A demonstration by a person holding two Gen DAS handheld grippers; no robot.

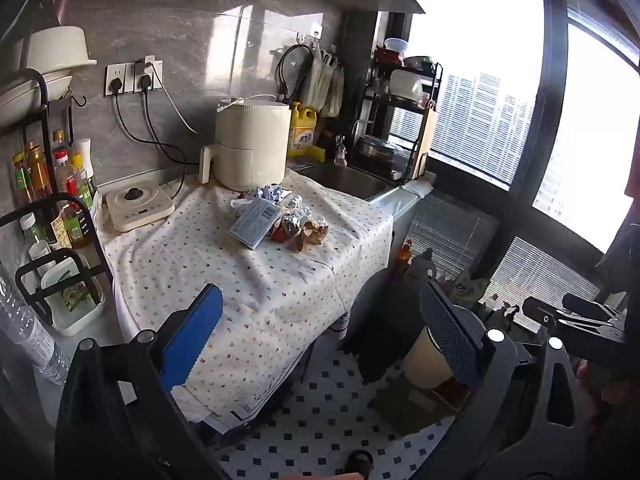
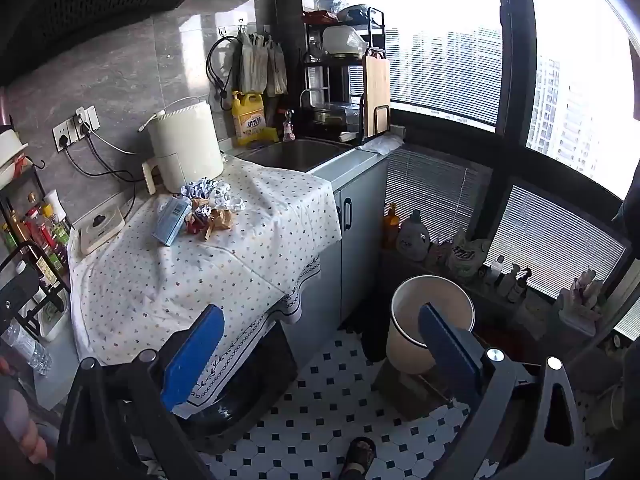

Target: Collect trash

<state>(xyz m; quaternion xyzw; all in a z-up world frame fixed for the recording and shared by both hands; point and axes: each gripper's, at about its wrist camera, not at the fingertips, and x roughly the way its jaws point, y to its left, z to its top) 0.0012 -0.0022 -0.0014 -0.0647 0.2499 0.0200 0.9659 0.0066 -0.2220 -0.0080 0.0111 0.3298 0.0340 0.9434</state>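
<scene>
On the counter [image 1: 256, 300], which a dotted cloth [image 2: 160, 280] covers, the pile of trash [image 1: 276, 216] lies at the far side, just in front of the white air fryer [image 1: 250, 146]: a flat blue-grey packet [image 2: 172, 220] on the left and crumpled paper and foil wrappers [image 2: 212, 208] touching it on the right. Down on the tiled floor [image 2: 320, 400], to the right of the counter, stands an open beige bin [image 2: 428, 320]. Both the left gripper [image 1: 320, 344] and the right gripper [image 2: 320, 352] are spread wide and hold nothing, near the front edge and well apart from the trash.

Left gripper [image 1: 322, 330] and right gripper [image 2: 320, 346]: black angular frames showing silver round screws [image 2: 495, 355], each wearing blue textured pads [image 2: 192, 360] on its jaws.
</scene>
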